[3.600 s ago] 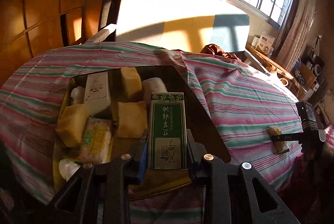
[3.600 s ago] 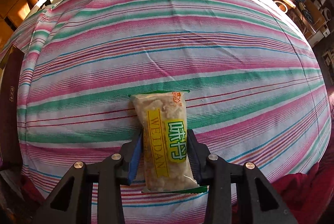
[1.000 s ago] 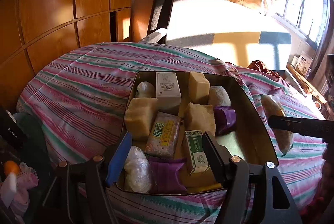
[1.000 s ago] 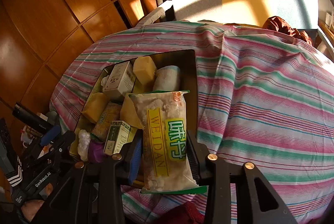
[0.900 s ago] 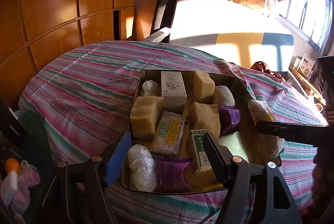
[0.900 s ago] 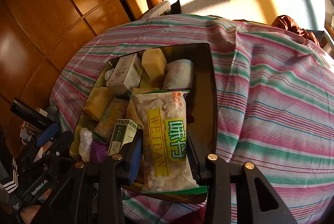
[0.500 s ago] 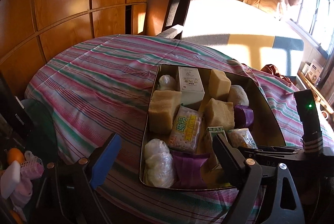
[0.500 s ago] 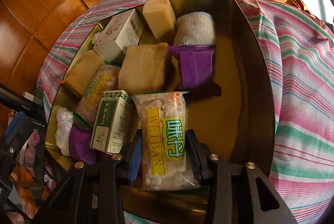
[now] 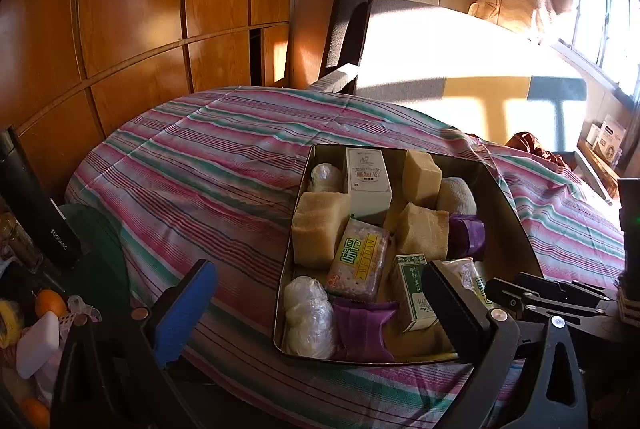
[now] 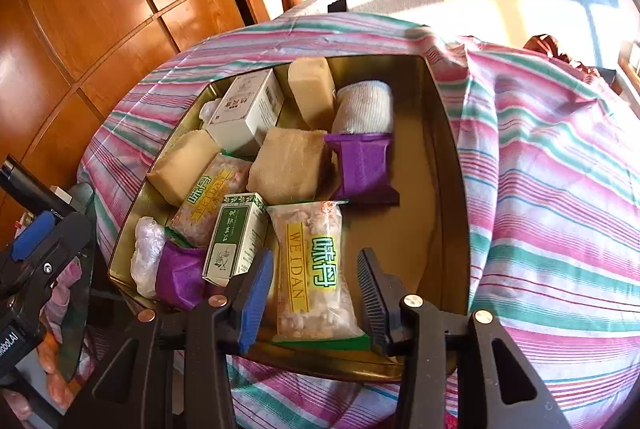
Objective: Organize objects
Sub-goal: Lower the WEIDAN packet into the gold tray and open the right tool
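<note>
Striped cloth (image 10: 560, 213) spreads under my metal tin (image 10: 444, 149). Low in frame, my right gripper (image 10: 316, 289) is opening around the Weidan packet (image 10: 316, 269), lying in the tin beside the green box (image 10: 236, 233). My left gripper (image 9: 320, 309) is spreading wide, empty, before the tin. Beyond, sponges (image 10: 288, 165) and a purple pouch (image 10: 362, 167) crowd it.

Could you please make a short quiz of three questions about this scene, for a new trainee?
1. True or false: the snack packet between the right tool's pads lies inside the gold tin.
2. What stands directly left of that packet in the right wrist view? A) green box B) rolled towel C) purple pouch
3. Fill in: the left tool holds ____.

Key: 1. True; the right tool's jaws are opening around it. 2. A, the green box. 3. Nothing; its jaws are opening wide.
</note>
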`<action>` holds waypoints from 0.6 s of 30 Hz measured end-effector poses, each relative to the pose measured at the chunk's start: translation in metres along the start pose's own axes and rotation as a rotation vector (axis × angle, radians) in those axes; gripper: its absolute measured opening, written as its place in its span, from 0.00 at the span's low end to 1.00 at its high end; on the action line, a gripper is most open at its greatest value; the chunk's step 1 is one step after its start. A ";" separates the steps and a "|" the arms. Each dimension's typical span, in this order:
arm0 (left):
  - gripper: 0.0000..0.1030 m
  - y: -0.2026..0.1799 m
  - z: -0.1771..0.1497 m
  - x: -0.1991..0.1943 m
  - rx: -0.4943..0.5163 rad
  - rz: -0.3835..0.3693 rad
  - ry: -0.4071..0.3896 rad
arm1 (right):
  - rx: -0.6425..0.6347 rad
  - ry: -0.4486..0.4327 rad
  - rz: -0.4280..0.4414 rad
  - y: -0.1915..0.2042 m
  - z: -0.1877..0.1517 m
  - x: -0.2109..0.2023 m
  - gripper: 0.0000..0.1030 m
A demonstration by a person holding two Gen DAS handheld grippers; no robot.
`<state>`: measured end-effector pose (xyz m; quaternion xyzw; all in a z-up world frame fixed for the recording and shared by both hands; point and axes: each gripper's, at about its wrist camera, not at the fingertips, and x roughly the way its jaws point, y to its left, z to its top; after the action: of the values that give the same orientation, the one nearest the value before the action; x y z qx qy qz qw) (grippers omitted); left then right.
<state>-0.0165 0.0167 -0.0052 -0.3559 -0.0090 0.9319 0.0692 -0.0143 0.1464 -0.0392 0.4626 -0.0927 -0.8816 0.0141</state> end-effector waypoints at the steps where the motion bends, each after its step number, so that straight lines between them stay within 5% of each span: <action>1: 1.00 0.000 0.000 -0.003 -0.004 -0.003 -0.005 | -0.004 -0.021 -0.017 0.000 -0.002 -0.006 0.43; 9: 1.00 -0.015 -0.003 -0.016 0.003 0.011 -0.023 | -0.027 -0.181 -0.099 0.005 -0.015 -0.042 0.43; 18: 1.00 -0.016 -0.004 -0.020 -0.006 0.043 -0.022 | -0.028 -0.191 -0.101 0.005 -0.017 -0.048 0.43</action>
<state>0.0033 0.0300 0.0061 -0.3460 -0.0049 0.9370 0.0479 0.0265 0.1444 -0.0088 0.3803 -0.0578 -0.9225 -0.0329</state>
